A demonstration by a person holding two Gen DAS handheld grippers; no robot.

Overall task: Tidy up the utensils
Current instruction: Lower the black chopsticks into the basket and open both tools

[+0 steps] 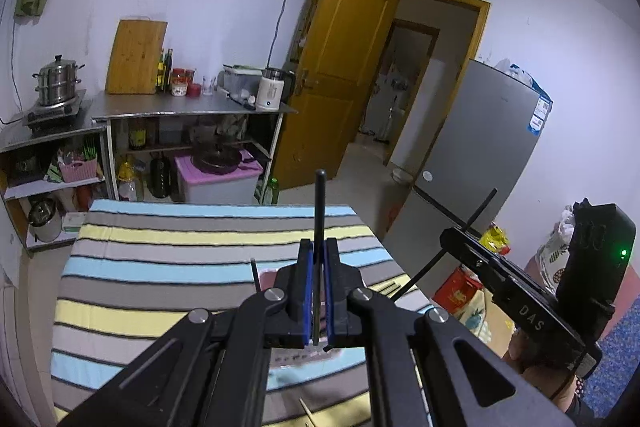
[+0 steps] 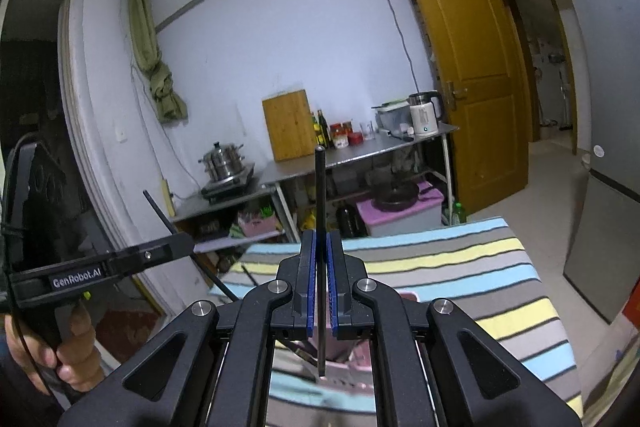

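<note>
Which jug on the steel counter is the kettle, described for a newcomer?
Find the yellow door, then the steel counter running left from it. At the counter's door end stands the white kettle, the only white jug with a dark handle.

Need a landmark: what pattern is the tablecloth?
Horizontal stripes of blue, yellow, grey and white on the tablecloth; clearest in the left wrist view.
</note>
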